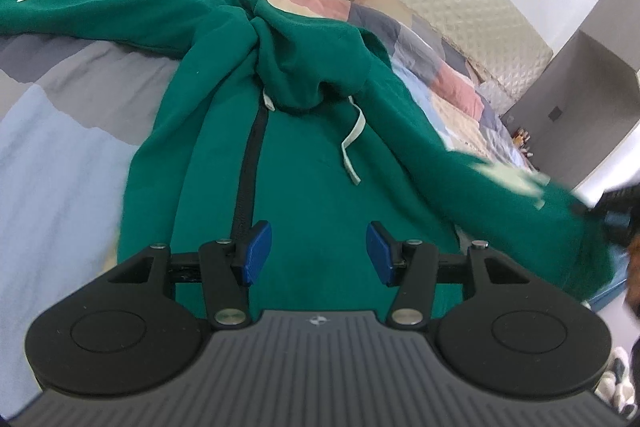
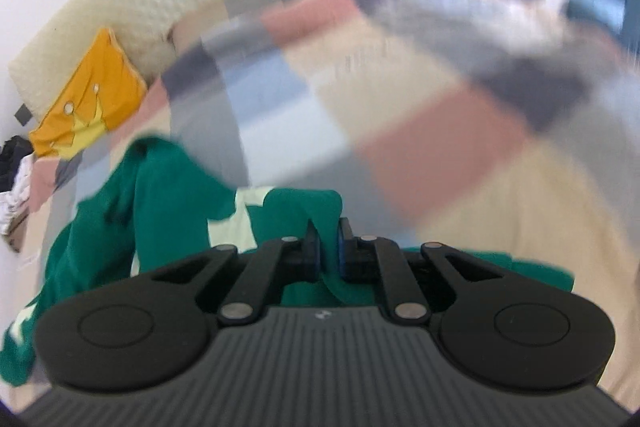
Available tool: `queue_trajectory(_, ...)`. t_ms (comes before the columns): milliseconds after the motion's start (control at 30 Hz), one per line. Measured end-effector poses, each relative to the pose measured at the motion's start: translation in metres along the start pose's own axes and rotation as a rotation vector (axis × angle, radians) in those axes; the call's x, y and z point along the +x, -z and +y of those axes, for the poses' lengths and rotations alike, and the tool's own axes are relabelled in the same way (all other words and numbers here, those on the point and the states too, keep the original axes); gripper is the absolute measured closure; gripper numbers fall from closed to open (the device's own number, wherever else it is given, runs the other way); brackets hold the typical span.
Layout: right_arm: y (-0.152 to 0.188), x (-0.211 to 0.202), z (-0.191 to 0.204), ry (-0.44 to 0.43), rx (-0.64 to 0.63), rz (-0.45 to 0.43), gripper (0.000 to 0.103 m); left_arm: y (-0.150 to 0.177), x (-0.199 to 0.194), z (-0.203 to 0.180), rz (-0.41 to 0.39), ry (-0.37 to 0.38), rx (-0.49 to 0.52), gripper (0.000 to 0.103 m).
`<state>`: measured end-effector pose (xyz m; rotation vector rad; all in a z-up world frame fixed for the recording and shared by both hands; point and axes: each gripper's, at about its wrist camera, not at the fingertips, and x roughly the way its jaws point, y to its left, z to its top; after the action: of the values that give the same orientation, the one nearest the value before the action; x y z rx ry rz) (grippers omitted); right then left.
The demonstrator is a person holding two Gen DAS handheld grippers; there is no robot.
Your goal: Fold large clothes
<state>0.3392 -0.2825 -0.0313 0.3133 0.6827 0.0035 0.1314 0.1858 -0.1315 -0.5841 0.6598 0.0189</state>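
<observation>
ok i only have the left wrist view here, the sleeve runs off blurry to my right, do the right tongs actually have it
Observer: Yes. In the right wrist view the right tongs are shut on a fold of the green hoodie.
Operator: which part of the fabric
Observer: A green fold beside the pale printed patch; blur hides whether it is the cuff.
Operator: anything beyond it on that side
Observer: Only the patchwork bedspread past the tongs, with no other clothing on it there.
Operator: and my left tongs
Observer: The right wrist view does not show them. Your own view has the left tongs open over the hoodie front, gripping nothing.
</observation>
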Motion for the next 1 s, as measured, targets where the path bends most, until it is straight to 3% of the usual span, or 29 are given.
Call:
queue_trajectory(200, -0.102, 0.013, 0.014, 0.144, -0.129, -0.167, 0.092, -0.019, -0.001, 0.008, -0.074, -0.005, -0.038, 0.044)
queue_trajectory(333, -0.153, 0.051, 0.008, 0.262, -0.167, -0.236, 0.092, -0.025, 0.005, 0.012, -0.091, -0.027, -0.049, 0.044)
queue_trajectory(467, -0.181, 0.107, -0.014, 0.337, -0.141, -0.252, 0.093, -0.030, 0.012, 0.018, -0.092, -0.059, -0.042, 0.044)
queue_trajectory(633, -0.169, 0.190, -0.036, 0.425, -0.152, -0.211, 0.092, -0.037, 0.025, 0.029, -0.083, -0.080, -0.060, 0.044)
queue_trajectory(800, -0.139, 0.267, -0.079, 0.447, -0.109, -0.137, 0.092, -0.044, 0.037, 0.039, -0.068, -0.084, -0.080, 0.044)
queue_trajectory(1000, -0.099, 0.304, -0.089, 0.419, -0.190, -0.153, 0.091, -0.045, 0.048, 0.045, -0.045, -0.099, -0.085, 0.044)
